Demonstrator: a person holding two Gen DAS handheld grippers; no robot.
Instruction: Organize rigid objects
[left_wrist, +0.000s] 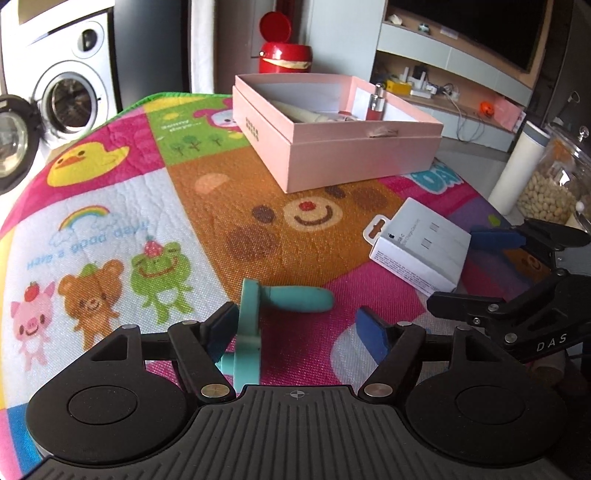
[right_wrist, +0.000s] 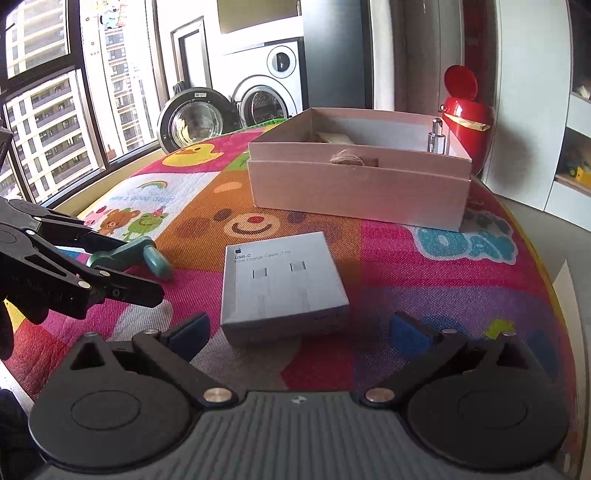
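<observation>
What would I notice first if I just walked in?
The bright cartoon mat with its duck and smiling bear. A pink box stands open at its far end, a white cable box lies nearer, and a teal handle sits between the left gripper's open fingers.

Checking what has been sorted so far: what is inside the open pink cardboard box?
Inside the open pink cardboard box, a red bottle with a silver cap stands upright beside a cream-coloured item; the box walls hide the floor and anything else.

A teal crank handle (left_wrist: 273, 306) and white cable box (right_wrist: 282, 284) lie on a bright cartoon-animal mat (left_wrist: 110, 229). Behind stand a pale pink box (left_wrist: 332, 129) and glossy red bin (left_wrist: 282, 55).
</observation>
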